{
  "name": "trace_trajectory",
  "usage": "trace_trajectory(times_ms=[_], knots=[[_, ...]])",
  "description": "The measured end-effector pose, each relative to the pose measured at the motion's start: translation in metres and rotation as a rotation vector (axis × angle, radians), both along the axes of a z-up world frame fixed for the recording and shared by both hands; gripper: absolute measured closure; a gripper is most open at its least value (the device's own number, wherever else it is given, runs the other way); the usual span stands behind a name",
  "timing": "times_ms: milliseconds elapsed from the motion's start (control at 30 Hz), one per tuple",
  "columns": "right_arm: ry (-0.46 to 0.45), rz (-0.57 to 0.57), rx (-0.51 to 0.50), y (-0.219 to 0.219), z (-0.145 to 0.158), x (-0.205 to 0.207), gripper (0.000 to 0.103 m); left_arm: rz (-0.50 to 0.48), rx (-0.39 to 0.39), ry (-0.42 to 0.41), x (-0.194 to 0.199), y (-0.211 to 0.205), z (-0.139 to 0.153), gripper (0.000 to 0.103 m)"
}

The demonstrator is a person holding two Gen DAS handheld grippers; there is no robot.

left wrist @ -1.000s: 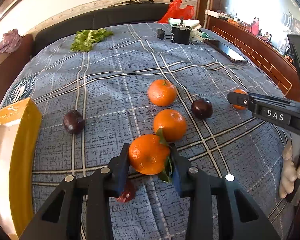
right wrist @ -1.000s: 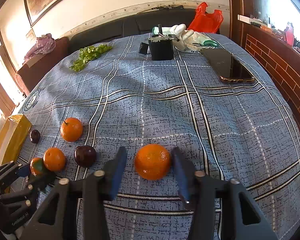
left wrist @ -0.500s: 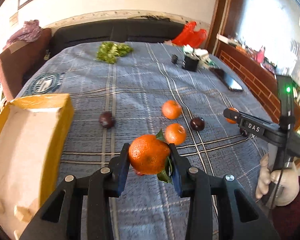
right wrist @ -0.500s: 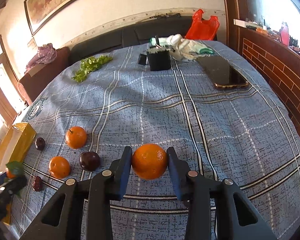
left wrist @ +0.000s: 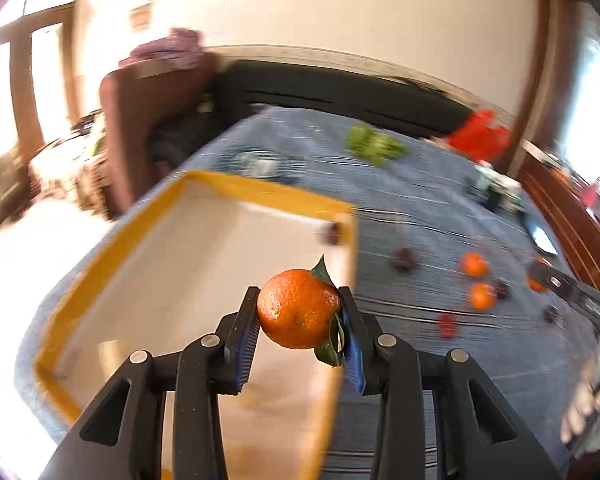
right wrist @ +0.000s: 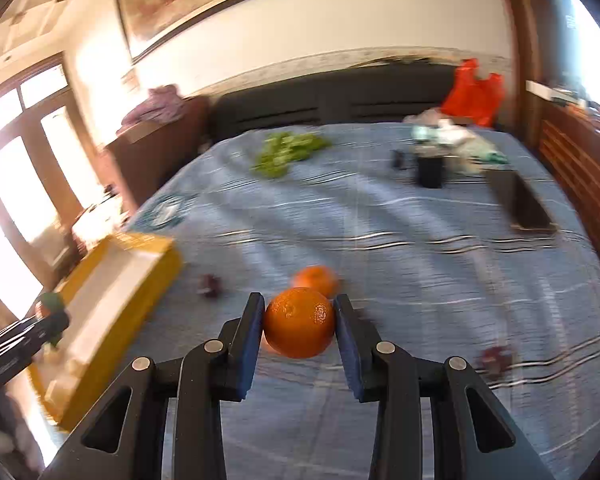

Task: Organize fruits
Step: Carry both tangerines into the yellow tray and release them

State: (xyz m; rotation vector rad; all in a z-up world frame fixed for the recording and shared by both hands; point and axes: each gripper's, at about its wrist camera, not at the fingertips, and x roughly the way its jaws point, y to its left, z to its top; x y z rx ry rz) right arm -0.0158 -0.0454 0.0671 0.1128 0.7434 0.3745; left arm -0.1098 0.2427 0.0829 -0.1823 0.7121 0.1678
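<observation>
Oranges fill both tools. Nearest in the left wrist view, the left gripper (left wrist: 299, 310) is clenched on a leafy orange (left wrist: 299, 308), pads pressed to its 2 sides, green leaves trapped against the right pad. It hangs above the near right part of the yellow-rimmed box (left wrist: 256, 190), whose pale floor spreads away ahead and to the left; 1 small dark fruit (left wrist: 332, 234) sits in its far right corner. So the drop point lies straight below and slightly forward-left of this hand, and I judge a simple lowering and release would land the fruit inside, provided it clears the right wall.

In the right wrist view, the right gripper (right wrist: 300, 322) squeezes a plain orange (right wrist: 300, 322), held over the blue checked cloth (right wrist: 420, 264). From there the box lies well apart to the left, its long axis running away from the camera, so the left hand is the nearer of the 2 by far.

Farther out on the cloth lie another loose orange (right wrist: 316, 280), a dark plum (right wrist: 210, 284) near the box, then green leaves (right wrist: 288, 150) and a red bag (right wrist: 474, 94) at the far edge.
</observation>
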Motion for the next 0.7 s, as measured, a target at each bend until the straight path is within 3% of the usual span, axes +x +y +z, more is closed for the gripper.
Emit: trace_trajectory(times_ms=[133, 300, 700], knots=[[0.015, 0.106, -0.001, 0.05, 0.0, -0.009, 0.064, 0.11, -0.005, 0.008, -0.015, 0.043, -0.005, 0.067], [0.047, 0.248, 0.001, 0.115, -0.003, -0.021, 0.064, 0.176, -0.039, 0.026, -0.022, 0.078, -0.016, 0.067], [0.149, 0.458, -0.066, 0.234, -0.034, -0.031, 0.063, 0.217, -0.102, 0.076, -0.019, 0.125, -0.039, 0.066]])
